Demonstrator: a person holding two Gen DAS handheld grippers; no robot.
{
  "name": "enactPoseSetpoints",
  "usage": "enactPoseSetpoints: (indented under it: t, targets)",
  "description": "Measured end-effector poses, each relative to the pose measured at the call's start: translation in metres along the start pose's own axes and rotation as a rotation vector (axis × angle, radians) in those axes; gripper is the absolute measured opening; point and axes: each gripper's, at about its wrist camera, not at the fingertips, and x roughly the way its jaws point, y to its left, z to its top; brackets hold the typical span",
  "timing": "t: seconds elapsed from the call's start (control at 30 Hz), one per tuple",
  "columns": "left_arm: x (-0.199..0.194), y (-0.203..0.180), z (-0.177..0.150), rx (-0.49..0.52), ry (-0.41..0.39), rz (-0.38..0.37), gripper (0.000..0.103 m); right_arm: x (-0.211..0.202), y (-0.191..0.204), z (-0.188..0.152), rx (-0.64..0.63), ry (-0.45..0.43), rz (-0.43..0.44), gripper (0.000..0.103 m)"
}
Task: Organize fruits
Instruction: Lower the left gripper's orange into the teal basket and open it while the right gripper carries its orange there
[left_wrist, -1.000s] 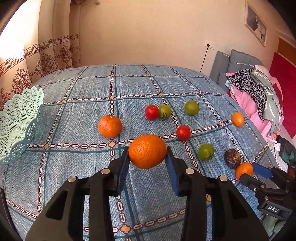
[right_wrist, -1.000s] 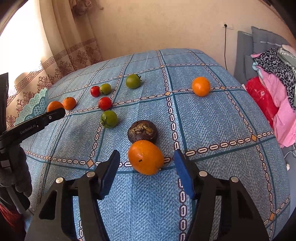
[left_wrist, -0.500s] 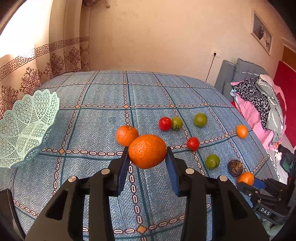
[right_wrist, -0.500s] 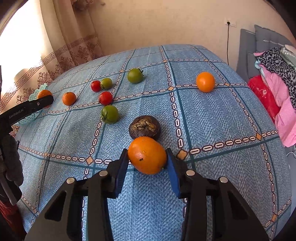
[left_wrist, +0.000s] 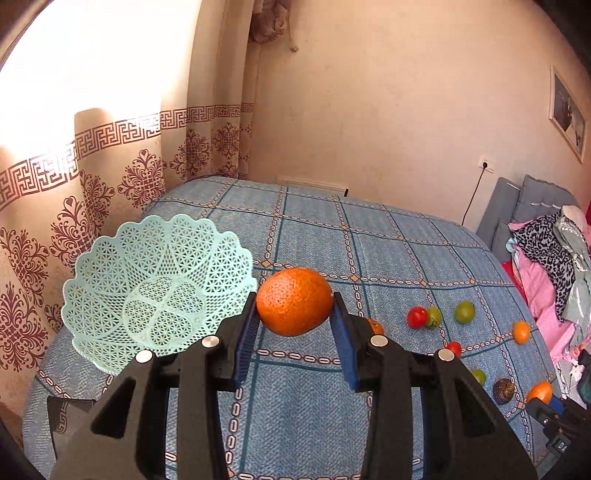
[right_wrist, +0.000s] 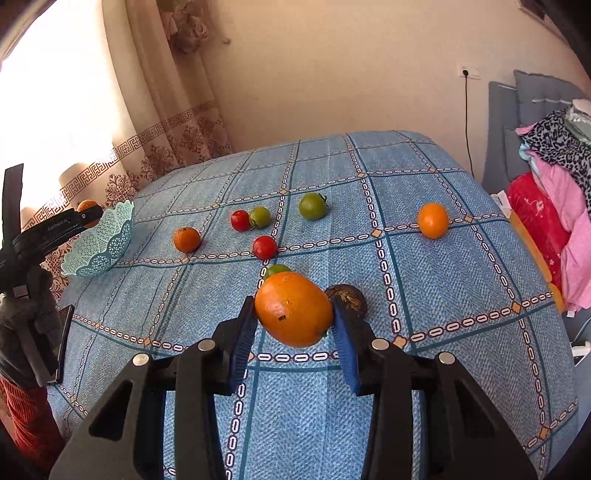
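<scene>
In the left wrist view, the left claw (left_wrist: 294, 325) held a rough orange (left_wrist: 294, 301) tight between its blue pads, lifted above the blue bedspread (left_wrist: 388, 258) and just right of the mint basket (left_wrist: 155, 291), which sat tilted near the bed's edge by the curtain (left_wrist: 122, 173). In the right wrist view, the right claw (right_wrist: 293, 325) gripped a smooth orange (right_wrist: 293, 308) between its pads, raised over the bedspread, with a dark brown fruit (right_wrist: 349, 297) just behind it and tomatoes scattered beyond.
</scene>
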Motion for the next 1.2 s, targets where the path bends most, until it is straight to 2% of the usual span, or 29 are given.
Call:
enactPoseSetpoints:
  t: [0.27,0.57,0.9,1.2]
  targets:
    - [-0.011,0.055,0.022,-0.072,-0.057,0.1,0.04,0.003,0.047,0.027,-0.075,-0.03,0.071,0.041]
    - [-0.009,0.1,0.031,-0.116,-0.061,0.176,0.04,0.027,0.134,0.058,-0.205,-0.038,0.191,0.041]
    - [0.002,0.115,0.03,-0.137,-0.022,0.156,0.04,0.078,0.224,0.082,-0.264,0.026,0.304,0.041]
    - [0.01,0.13,0.029,-0.162,-0.004,0.167,0.04,0.124,0.267,0.092,-0.301,0.063,0.296,0.041]
